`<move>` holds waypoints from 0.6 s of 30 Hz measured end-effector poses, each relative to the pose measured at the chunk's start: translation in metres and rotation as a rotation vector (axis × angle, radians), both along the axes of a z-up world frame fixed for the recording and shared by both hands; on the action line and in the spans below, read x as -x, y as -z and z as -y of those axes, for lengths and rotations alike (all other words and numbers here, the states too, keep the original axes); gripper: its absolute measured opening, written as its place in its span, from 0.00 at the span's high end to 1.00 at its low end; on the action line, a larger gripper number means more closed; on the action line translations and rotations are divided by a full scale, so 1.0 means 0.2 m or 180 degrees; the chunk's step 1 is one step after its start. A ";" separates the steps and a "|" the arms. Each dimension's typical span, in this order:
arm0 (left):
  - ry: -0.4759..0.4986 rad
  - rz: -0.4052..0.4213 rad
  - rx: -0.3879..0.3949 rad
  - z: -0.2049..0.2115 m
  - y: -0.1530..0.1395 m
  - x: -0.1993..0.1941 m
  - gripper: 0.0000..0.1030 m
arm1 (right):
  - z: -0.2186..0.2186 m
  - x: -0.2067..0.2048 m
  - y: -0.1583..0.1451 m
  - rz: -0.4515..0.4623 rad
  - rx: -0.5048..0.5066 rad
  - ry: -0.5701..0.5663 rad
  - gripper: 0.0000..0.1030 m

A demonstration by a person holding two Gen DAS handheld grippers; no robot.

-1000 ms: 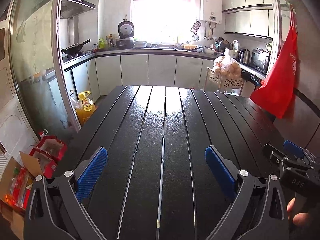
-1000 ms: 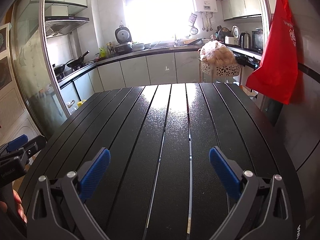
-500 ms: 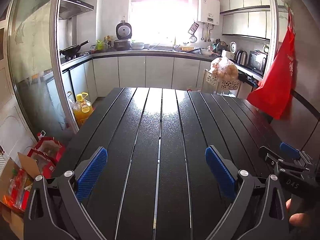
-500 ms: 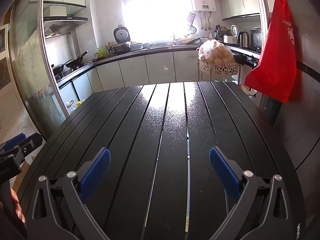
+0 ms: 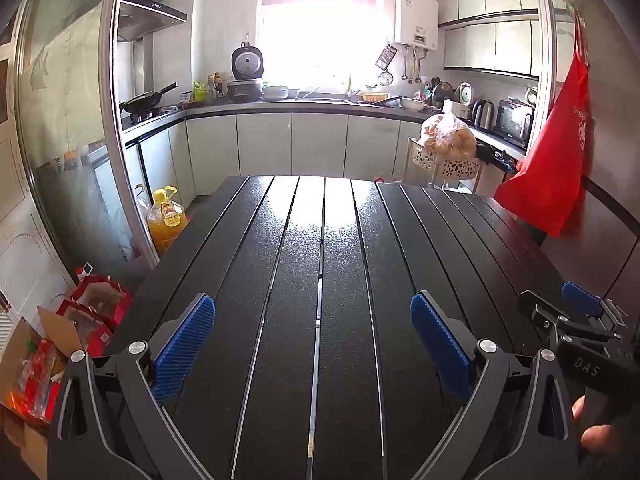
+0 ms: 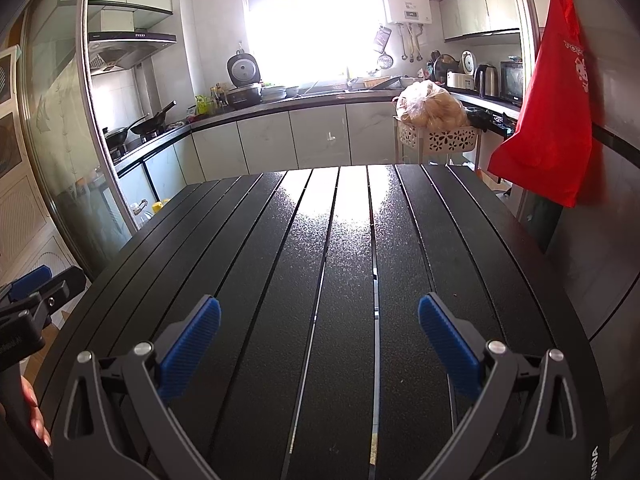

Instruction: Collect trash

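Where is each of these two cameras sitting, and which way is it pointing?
Left wrist view: rides the left gripper, looking along the black slatted table toward the kitchen window; the right gripper and fingertips show at its right edge.
Right wrist view: rides the right gripper, facing the same way; the left gripper shows at its left edge.
Shared: the table, red bag and rice cooker.

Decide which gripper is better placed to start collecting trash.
Left, probably. The left gripper and right gripper are both open over the bare table; the only clutter, a floor-level cardboard box, lies off its left edge.
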State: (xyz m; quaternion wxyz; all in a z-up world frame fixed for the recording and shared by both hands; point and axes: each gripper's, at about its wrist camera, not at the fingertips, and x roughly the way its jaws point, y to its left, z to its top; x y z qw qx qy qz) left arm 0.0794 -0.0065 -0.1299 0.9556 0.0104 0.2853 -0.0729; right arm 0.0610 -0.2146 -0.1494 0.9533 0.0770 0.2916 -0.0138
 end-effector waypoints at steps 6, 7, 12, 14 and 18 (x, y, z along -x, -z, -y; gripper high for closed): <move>-0.0007 0.0007 -0.0007 0.01 0.00 0.00 0.08 | 0.00 0.00 -0.01 0.0007 0.0008 0.0010 0.03; -0.0006 0.0008 0.0000 0.00 0.00 0.00 0.08 | 0.00 0.00 -0.01 0.0010 0.0007 0.0014 0.03; -0.0007 0.0007 -0.0001 0.00 0.00 0.00 0.08 | 0.01 0.01 -0.02 0.0013 0.0012 0.0021 0.03; -0.0011 0.0004 0.0000 0.00 0.00 0.00 0.08 | 0.01 0.01 -0.02 0.0015 0.0009 0.0021 0.03; -0.0010 0.0003 -0.0003 0.00 0.00 0.00 0.08 | 0.01 0.01 -0.02 0.0011 0.0006 0.0023 0.03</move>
